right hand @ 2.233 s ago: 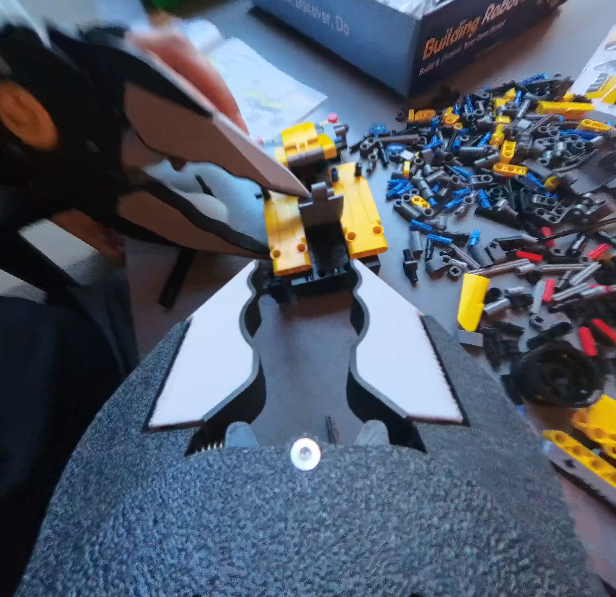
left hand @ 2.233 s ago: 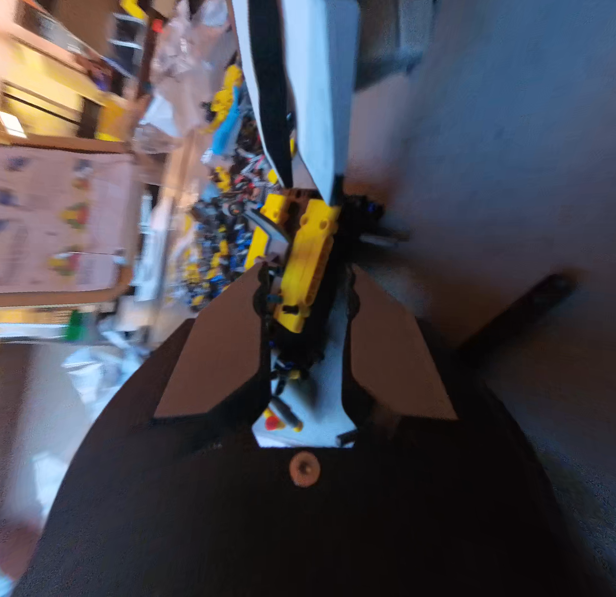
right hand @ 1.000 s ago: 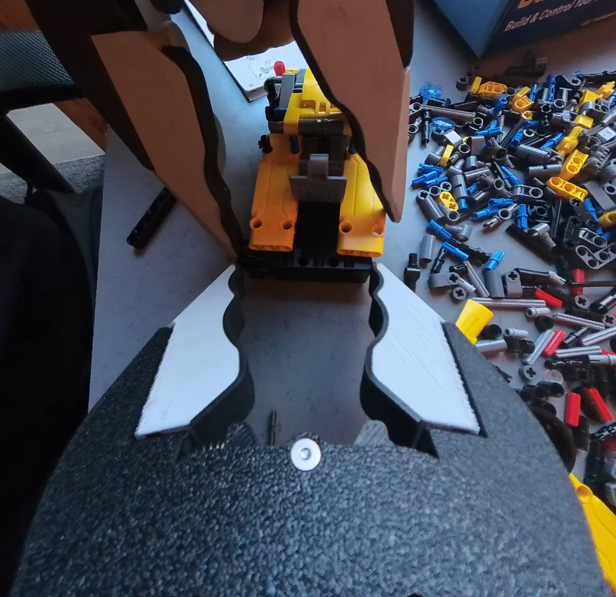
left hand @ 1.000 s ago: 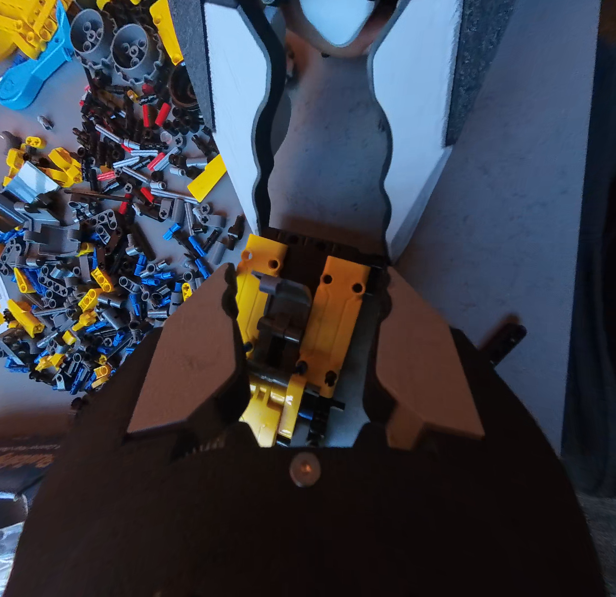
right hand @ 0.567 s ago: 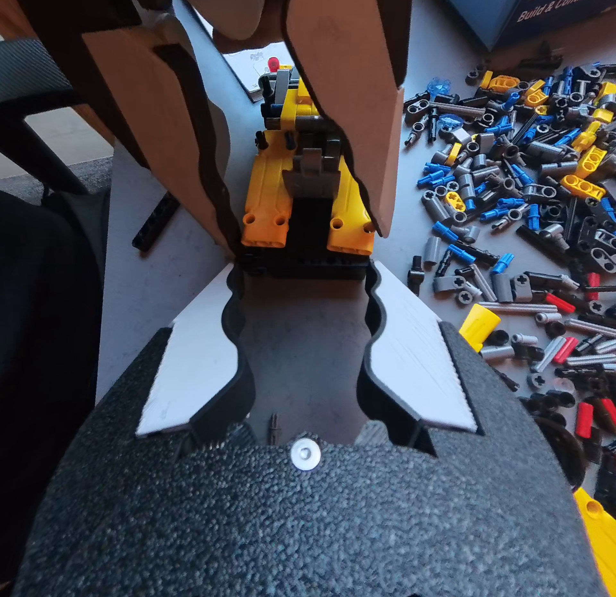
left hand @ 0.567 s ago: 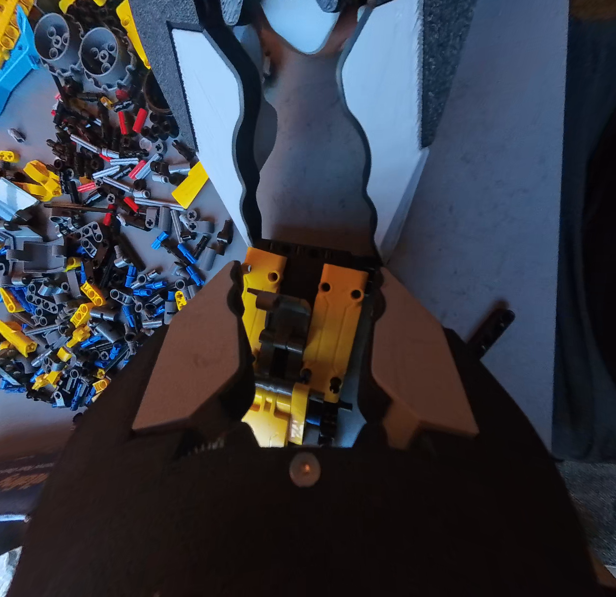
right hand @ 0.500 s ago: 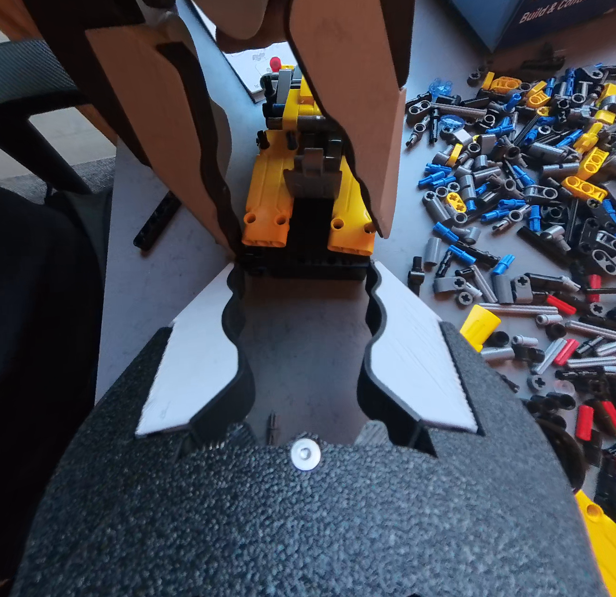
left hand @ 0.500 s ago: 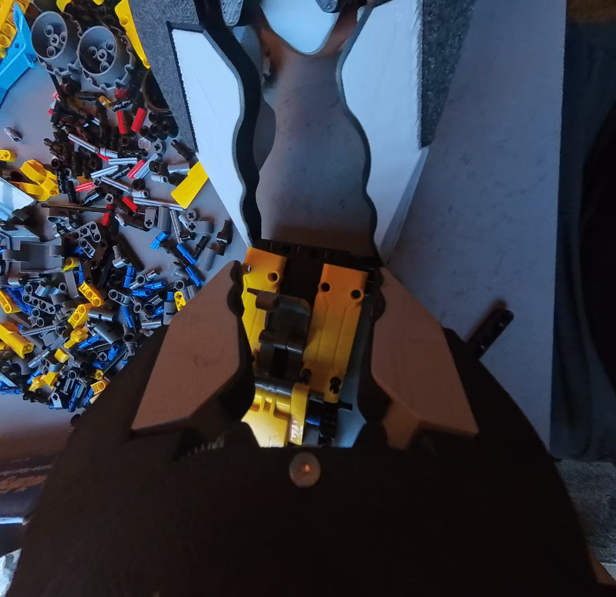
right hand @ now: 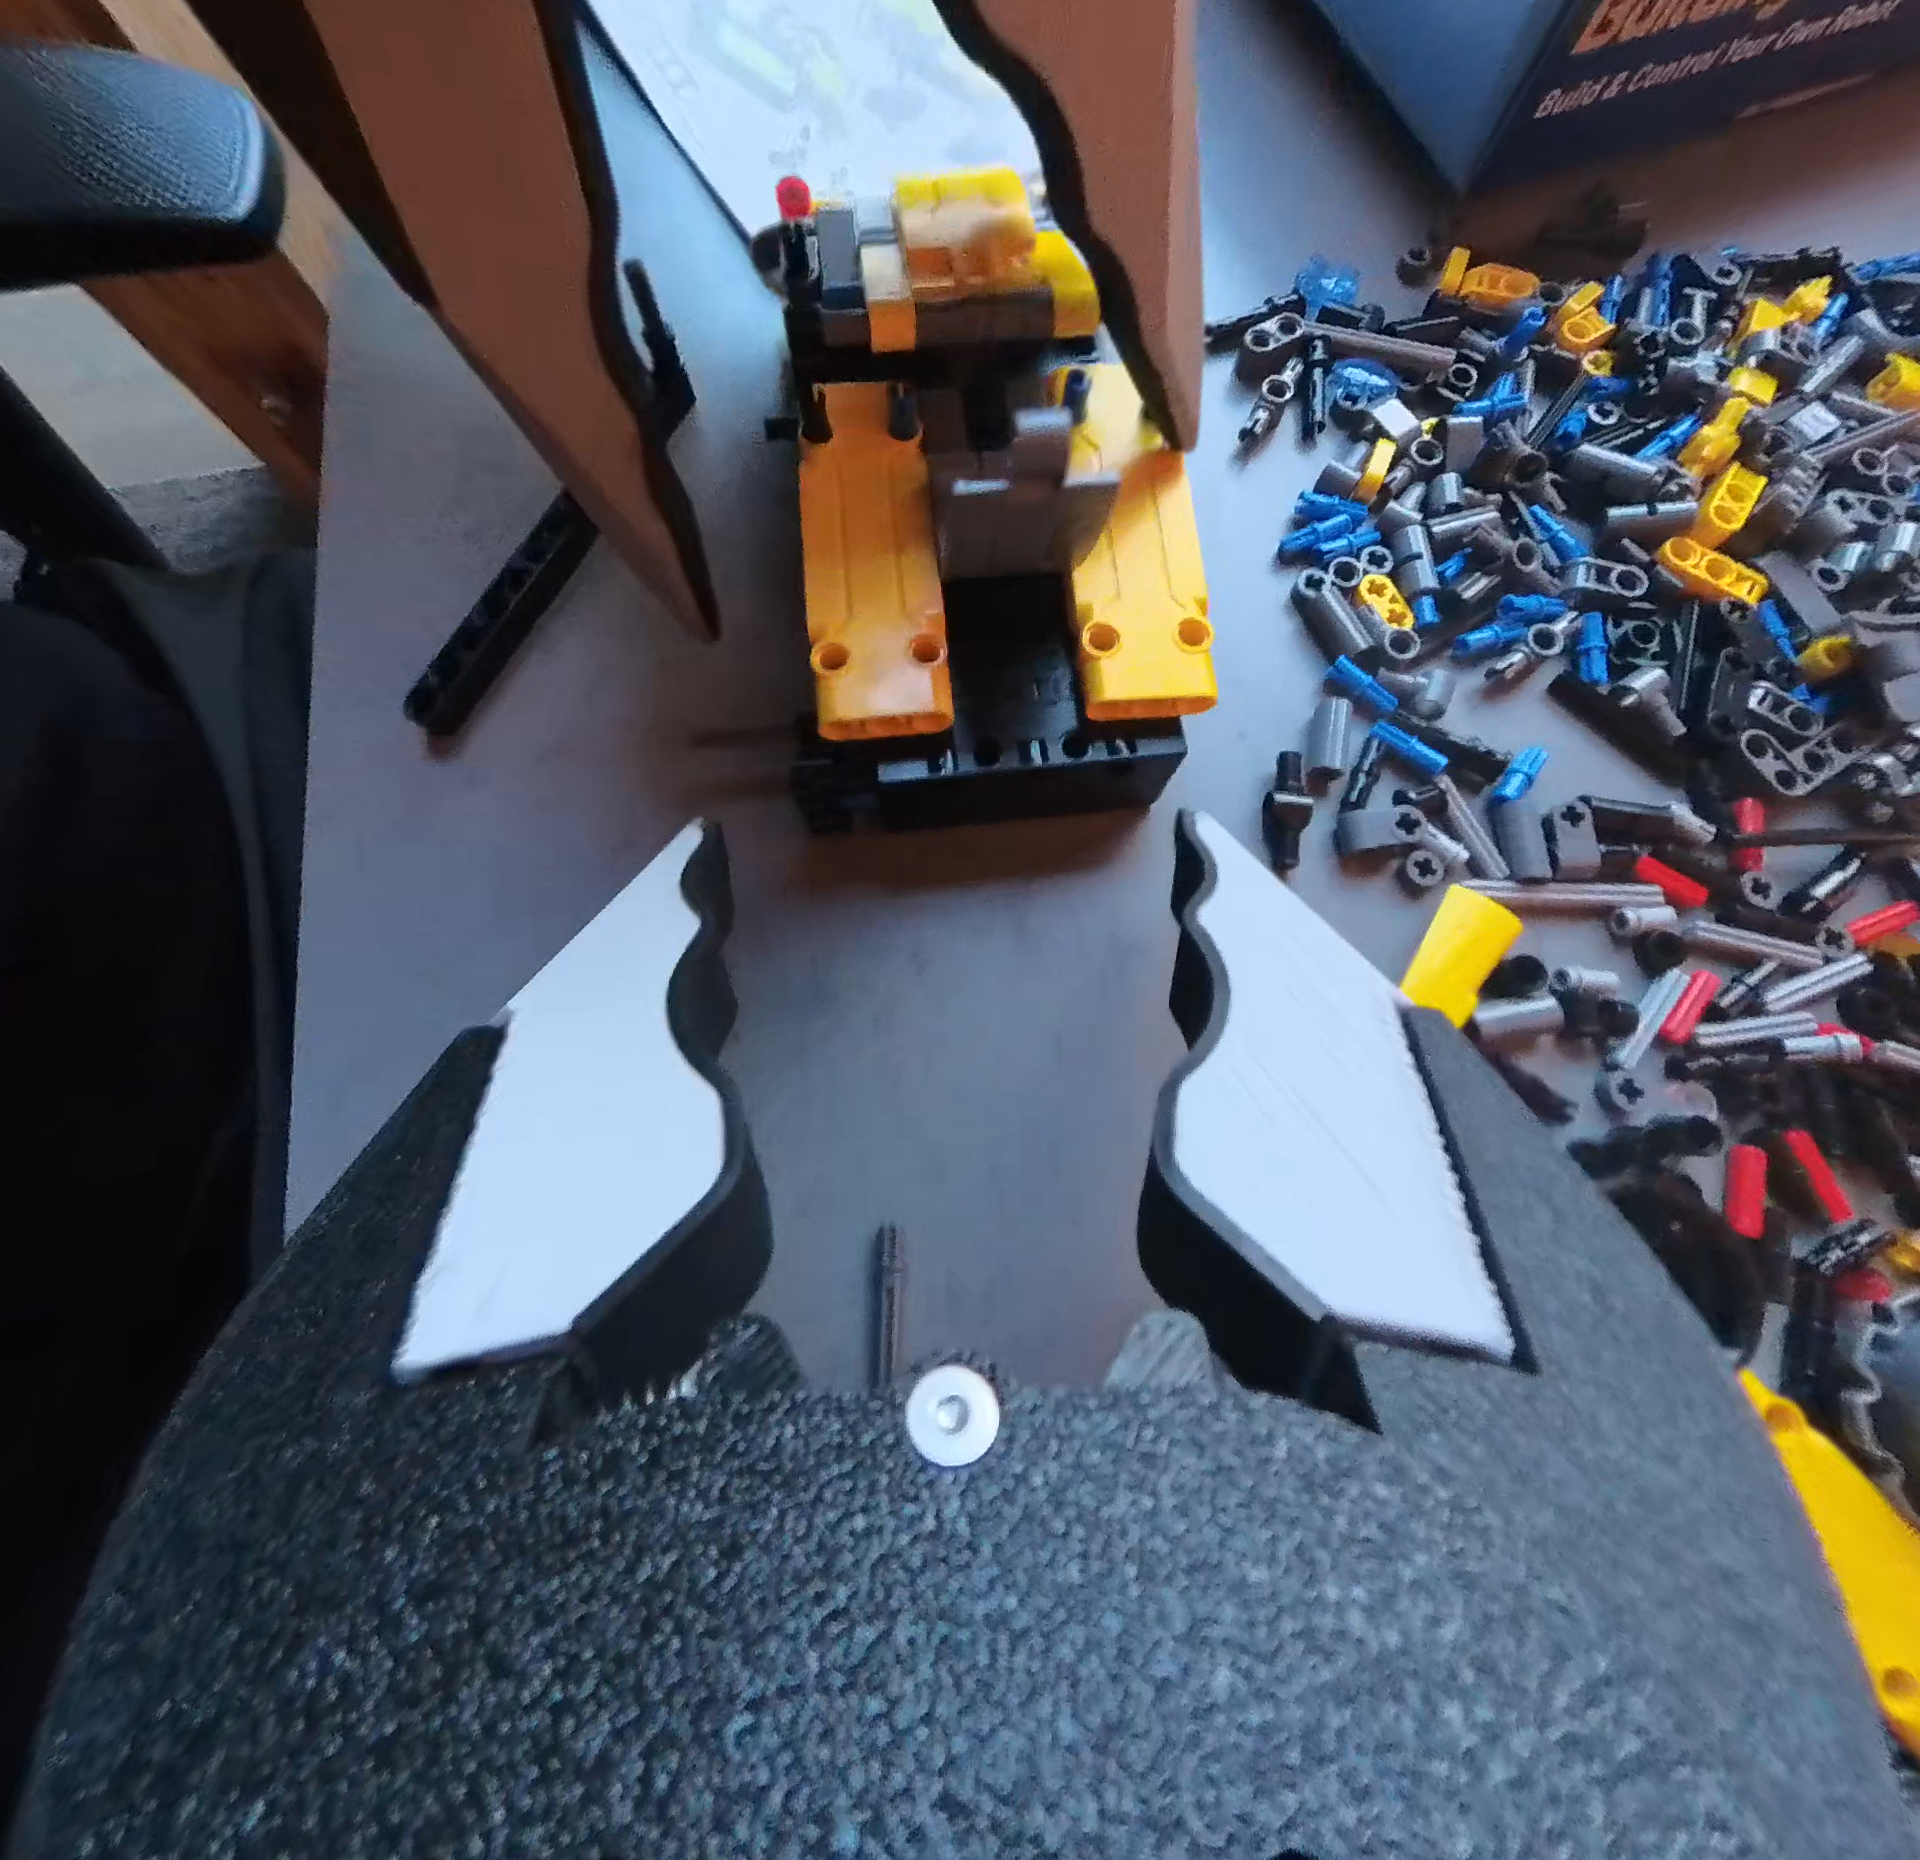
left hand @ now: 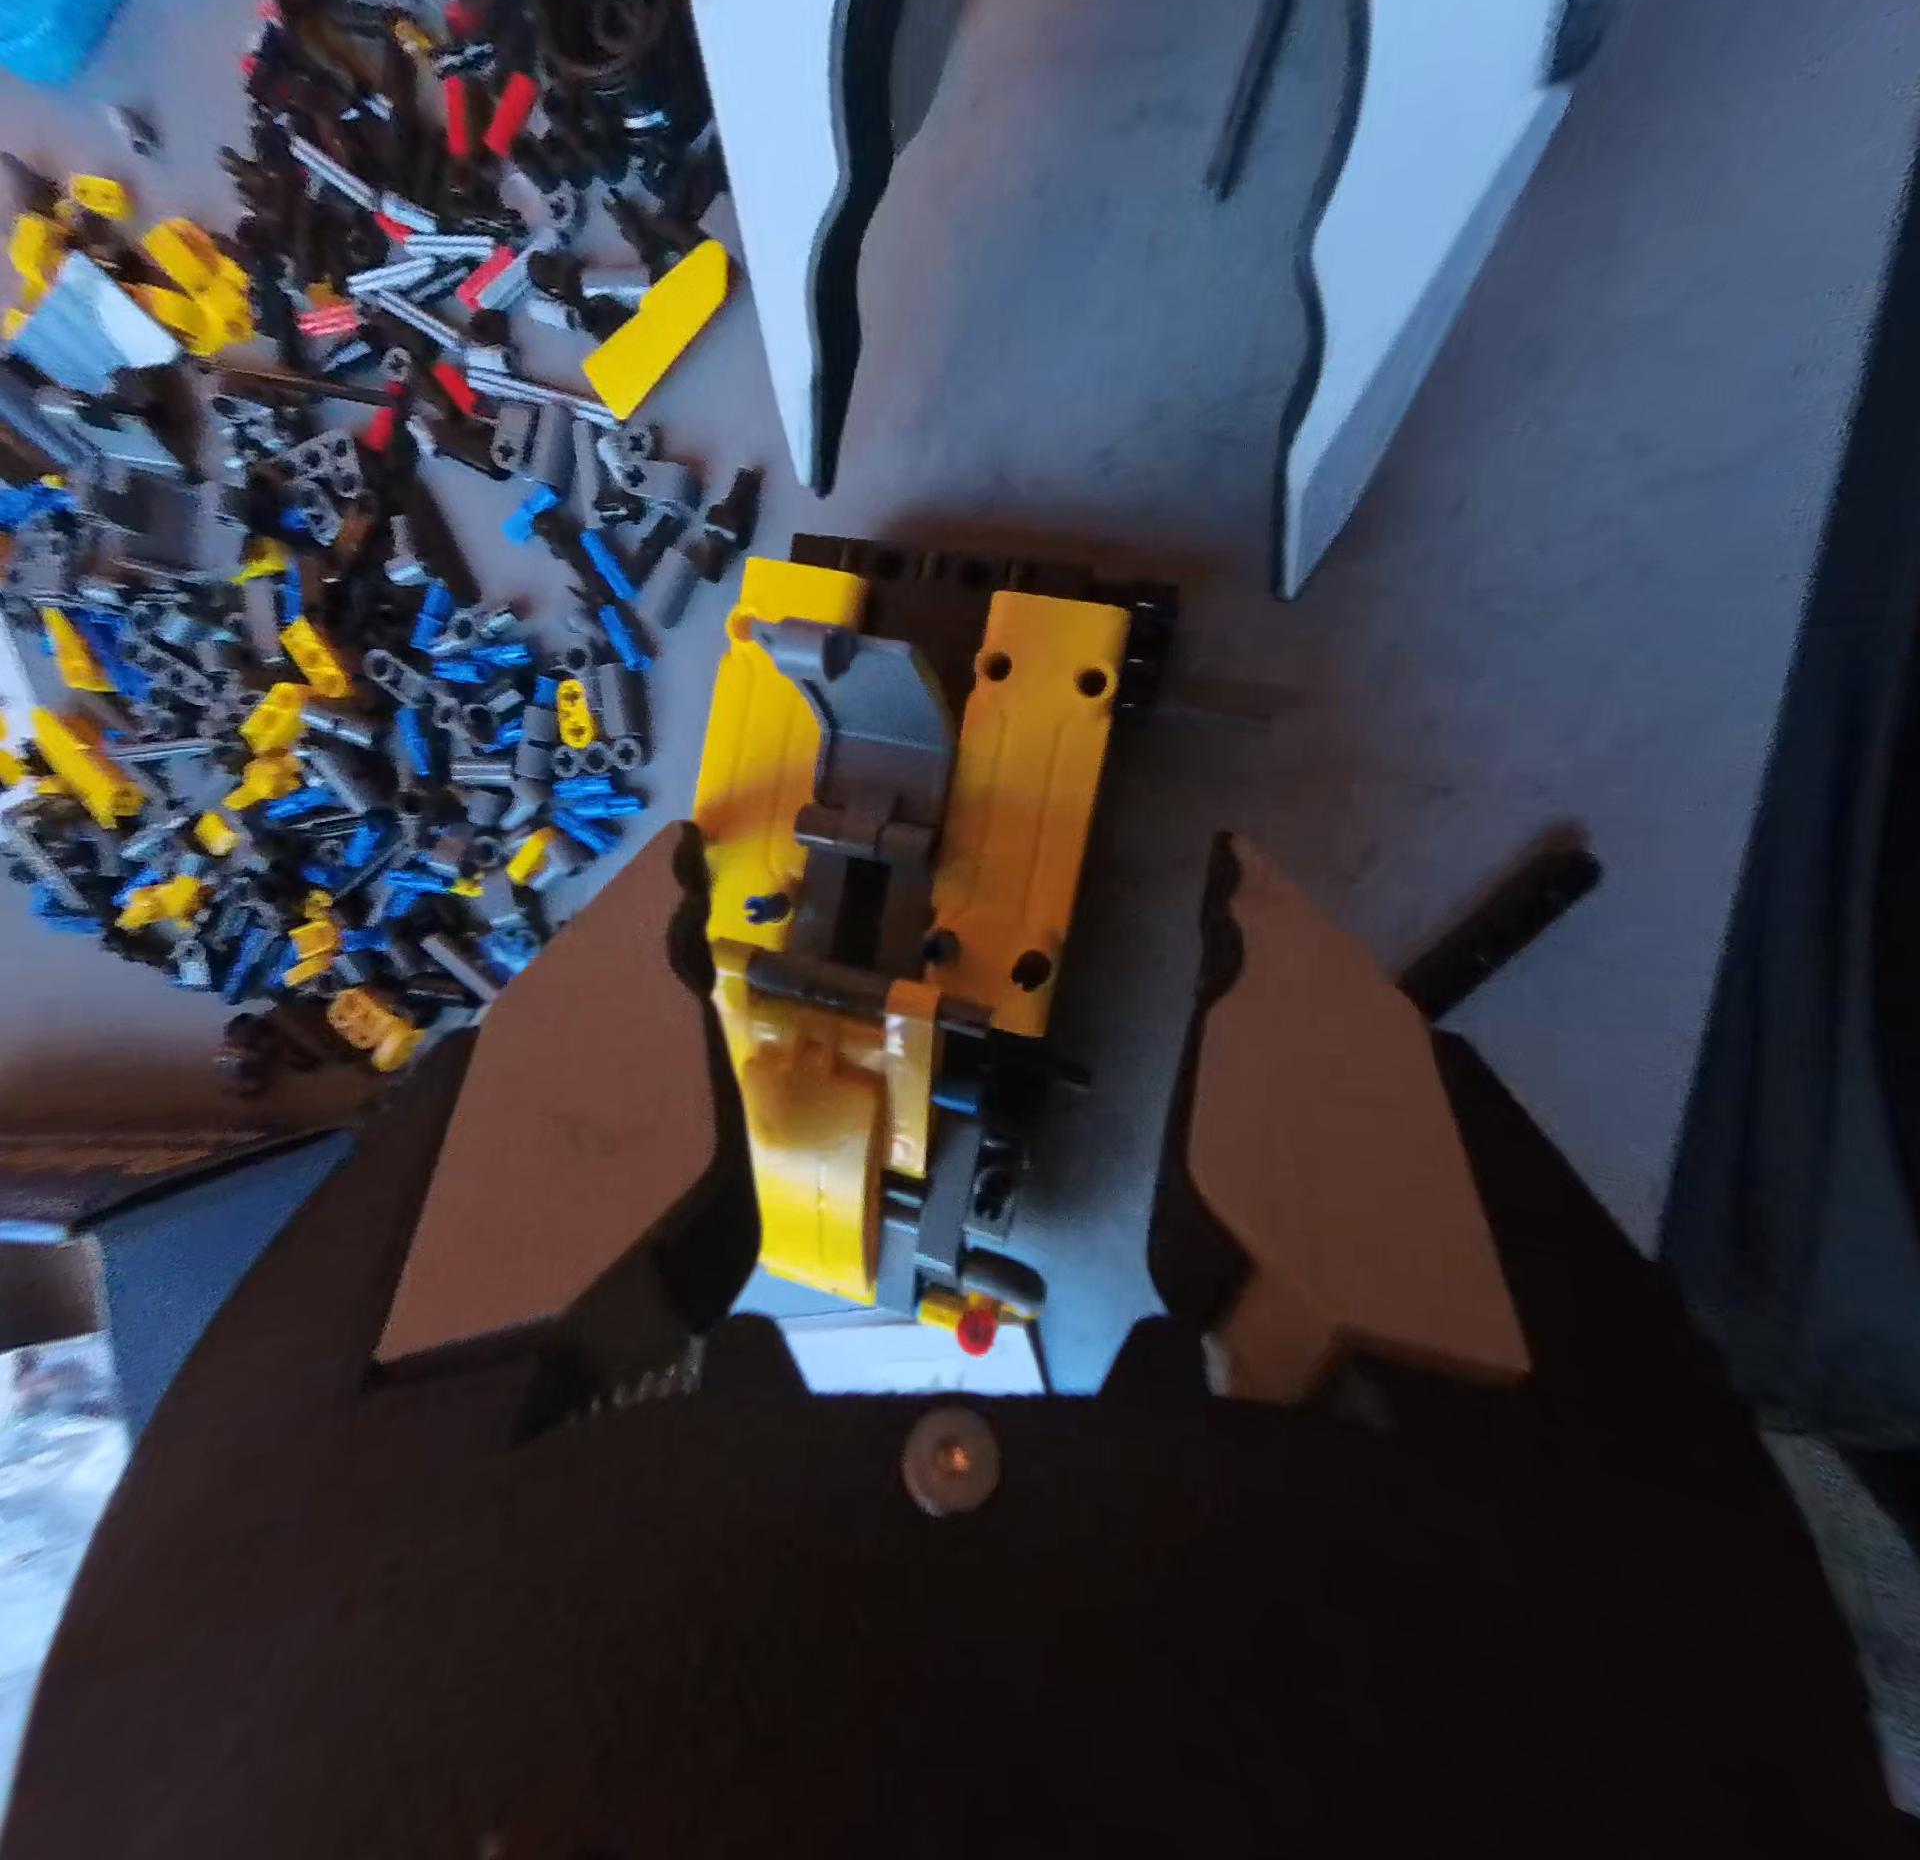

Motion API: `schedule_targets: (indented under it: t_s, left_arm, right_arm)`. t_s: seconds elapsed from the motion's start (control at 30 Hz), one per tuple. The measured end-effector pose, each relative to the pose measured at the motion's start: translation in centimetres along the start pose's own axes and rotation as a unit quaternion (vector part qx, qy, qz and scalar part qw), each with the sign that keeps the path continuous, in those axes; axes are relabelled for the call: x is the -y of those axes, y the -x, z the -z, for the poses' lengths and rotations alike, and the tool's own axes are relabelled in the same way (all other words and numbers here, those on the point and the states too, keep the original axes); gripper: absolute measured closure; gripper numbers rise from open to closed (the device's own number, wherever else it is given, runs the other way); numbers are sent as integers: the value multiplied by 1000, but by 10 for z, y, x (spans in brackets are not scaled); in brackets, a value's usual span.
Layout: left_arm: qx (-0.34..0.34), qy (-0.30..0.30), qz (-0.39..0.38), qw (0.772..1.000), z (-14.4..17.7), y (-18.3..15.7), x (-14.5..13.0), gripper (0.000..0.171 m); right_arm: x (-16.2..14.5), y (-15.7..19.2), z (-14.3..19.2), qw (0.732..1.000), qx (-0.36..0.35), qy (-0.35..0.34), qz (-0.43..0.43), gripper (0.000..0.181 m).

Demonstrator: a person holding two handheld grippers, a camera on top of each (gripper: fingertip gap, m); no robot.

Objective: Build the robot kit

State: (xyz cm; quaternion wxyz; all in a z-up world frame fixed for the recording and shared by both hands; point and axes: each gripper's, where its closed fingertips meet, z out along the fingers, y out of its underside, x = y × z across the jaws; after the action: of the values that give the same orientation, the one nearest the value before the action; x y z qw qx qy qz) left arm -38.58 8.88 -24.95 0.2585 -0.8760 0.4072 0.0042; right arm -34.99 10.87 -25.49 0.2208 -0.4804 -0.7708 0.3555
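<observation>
Yellow brick vehicle [left hand: 914, 854] now rests free on the counter [right hand: 935, 1031]; left claw [left hand: 951, 865] and right claw [right hand: 945, 844], previously clamped on it, both stand apart, straddling either end.

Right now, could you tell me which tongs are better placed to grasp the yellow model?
Left, probably: the left tongs are open and already straddle the yellow model, while the open right tongs sit just short of its black base.
</observation>
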Motion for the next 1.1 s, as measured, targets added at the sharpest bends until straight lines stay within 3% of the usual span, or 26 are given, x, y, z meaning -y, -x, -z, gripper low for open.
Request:
schedule_targets:
  t_s: [0.13,0.37,0.47,0.8,0.87,0.9,1.03,1.1]
  left_arm:
    - [2,18,4,1000,-6,2,4,78]
    - [57,-18,18,998,-14,9,10,89]
    - [39,-30,31,998,-14,3,11,80]
    - [31,-35,31,998,-18,9,12,89]
    - [38,-34,35,998,-19,11,13,95]
    - [33,-30,38,998,-19,11,12,96]
    - [23,-39,31,999,-18,12,11,95]
    - [19,-41,18,999,-18,10,12,95]
  right_arm:
    - [-1,-6,-12,999,-26,29,8,100]
    - [2,-4,-14,999,-28,23,5,106]
    - [1,-5,-15,999,-22,24,-2,106]
    - [3,-7,-19,999,-18,32,6,109]
    - [4,2,-19,999,-3,31,25,149]
    - [4,2,-20,999,-12,36,38,152]
    - [4,1,-20,999,22,32,15,147]
    - [2,-1,-18,999,27,34,-7,136]
